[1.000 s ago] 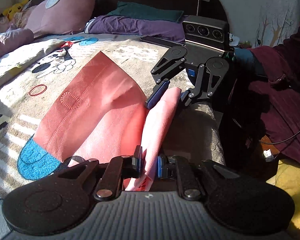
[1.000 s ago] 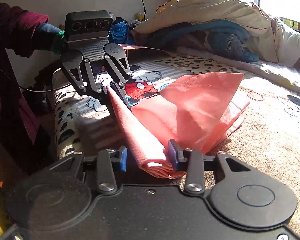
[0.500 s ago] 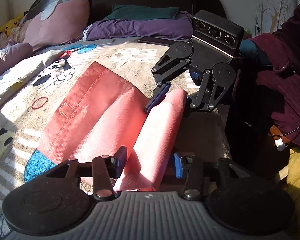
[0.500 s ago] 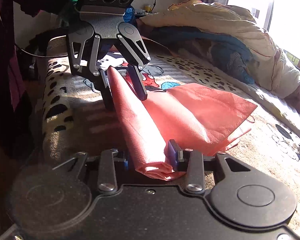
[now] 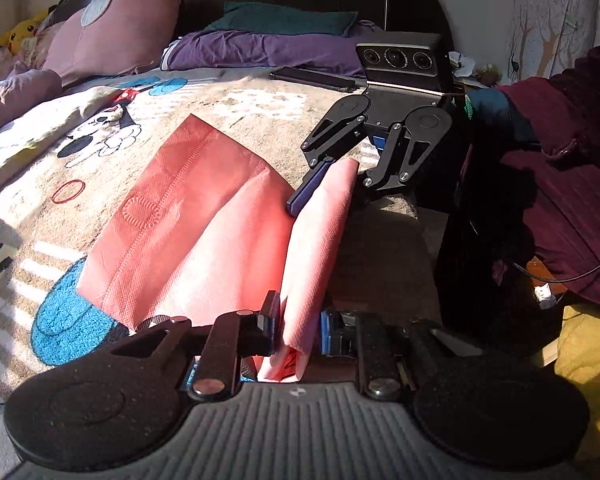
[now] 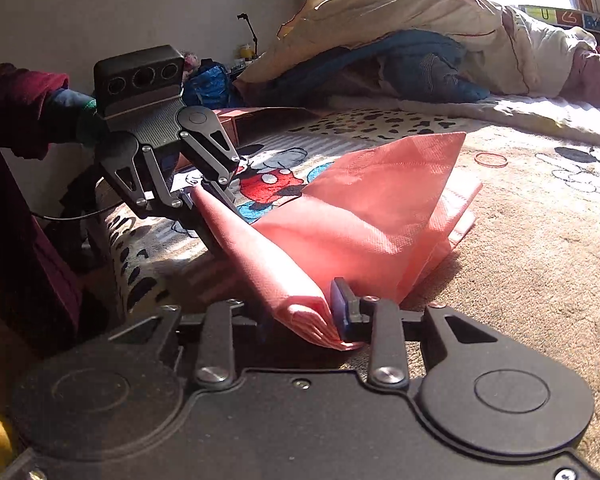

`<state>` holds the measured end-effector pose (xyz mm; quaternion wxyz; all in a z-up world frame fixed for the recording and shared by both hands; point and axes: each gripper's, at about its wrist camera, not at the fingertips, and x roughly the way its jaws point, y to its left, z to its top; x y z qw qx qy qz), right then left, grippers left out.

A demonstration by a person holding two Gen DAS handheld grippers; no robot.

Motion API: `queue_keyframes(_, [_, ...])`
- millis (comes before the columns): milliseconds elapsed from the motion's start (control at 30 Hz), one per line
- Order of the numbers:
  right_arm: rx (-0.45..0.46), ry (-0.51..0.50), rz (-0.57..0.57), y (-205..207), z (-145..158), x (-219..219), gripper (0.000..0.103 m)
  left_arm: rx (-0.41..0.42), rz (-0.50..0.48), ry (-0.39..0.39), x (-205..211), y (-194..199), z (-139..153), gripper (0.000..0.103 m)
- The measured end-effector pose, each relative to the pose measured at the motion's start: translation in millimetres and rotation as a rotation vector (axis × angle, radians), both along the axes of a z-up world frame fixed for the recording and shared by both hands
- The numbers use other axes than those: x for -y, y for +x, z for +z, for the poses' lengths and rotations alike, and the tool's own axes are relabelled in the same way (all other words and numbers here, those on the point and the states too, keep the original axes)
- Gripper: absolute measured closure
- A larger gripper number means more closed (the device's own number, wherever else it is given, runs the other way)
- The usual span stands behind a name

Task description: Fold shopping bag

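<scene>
We see the bag [image 5: 204,216], a pink-red fabric one, lying on the bed with its near edge gathered into a thick fold and lifted off the blanket [image 5: 260,120]. The far part lies flat, with one corner standing up in the right wrist view [image 6: 400,184]. The left gripper [image 5: 298,326] has one end of the fold between its blue pads; the left pad looks slightly off the cloth and the right pad's contact is hidden, so we cannot tell whether it clamps. The right gripper [image 6: 300,316] is clenched on the other end, layers stacked between its pads. Each gripper shows in the other's view: right one [image 5: 324,192] at the far end of the fold, left one [image 6: 204,204] likewise. The fold runs straight between them along the bed's edge.

Around it: cartoon-print blanket under the bag, a red rubber band [image 5: 68,191] on the blanket well apart from the bag, also seen as [image 6: 491,159]. Pink pillow [image 5: 116,28], purple bedding [image 5: 260,52] and a teal pillow [image 5: 288,20] by the headboard. Dark flat object [image 5: 312,78] near the purple bedding, unclear what. A heap of quilts [image 6: 420,40] beyond the bag in the right wrist view. A dark red sleeve [image 5: 560,152] behind the right gripper. Nothing lies on the bag itself.
</scene>
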<state>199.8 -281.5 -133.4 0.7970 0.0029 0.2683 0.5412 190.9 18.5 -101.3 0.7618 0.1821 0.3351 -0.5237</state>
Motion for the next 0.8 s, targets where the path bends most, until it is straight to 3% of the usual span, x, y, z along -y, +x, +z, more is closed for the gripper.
queue_keyframes(100, [-0.002,0.044,-0.027,-4.9,2.0,4.0,0.061,-0.003,0.001,0.018,1.2,3.0,1.6,0.084])
queue_keyframes(233, [0.209,-0.006,-0.071,-31.3,16.6,0.1,0.054,-0.004,-0.004,0.053,9.0,5.5,4.7,0.085])
queue_keyframes(300, [0.271,-0.031,-0.06,-38.6,21.3,-1.7,0.053,-0.011,-0.017,0.067,10.5,5.5,3.2,0.085])
queue_keyframes(467, [0.282,0.018,-0.025,-30.5,27.9,6.7,0.062,-0.003,-0.027,0.095,11.8,7.8,1.9,0.085])
queue_keyframes(633, [0.494,-0.123,-0.024,-50.4,32.9,-1.4,0.056,0.039,-0.067,0.144,20.3,6.4,1.8,0.085])
queue_keyframes(767, [0.532,-0.128,0.008,-51.5,35.1,1.5,0.057,0.069,-0.102,0.185,26.5,4.2,0.4,0.085])
queue_keyframes(800, [0.532,-0.127,0.018,-52.1,36.2,2.7,0.063,0.069,-0.106,0.189,26.9,4.6,0.1,0.085])
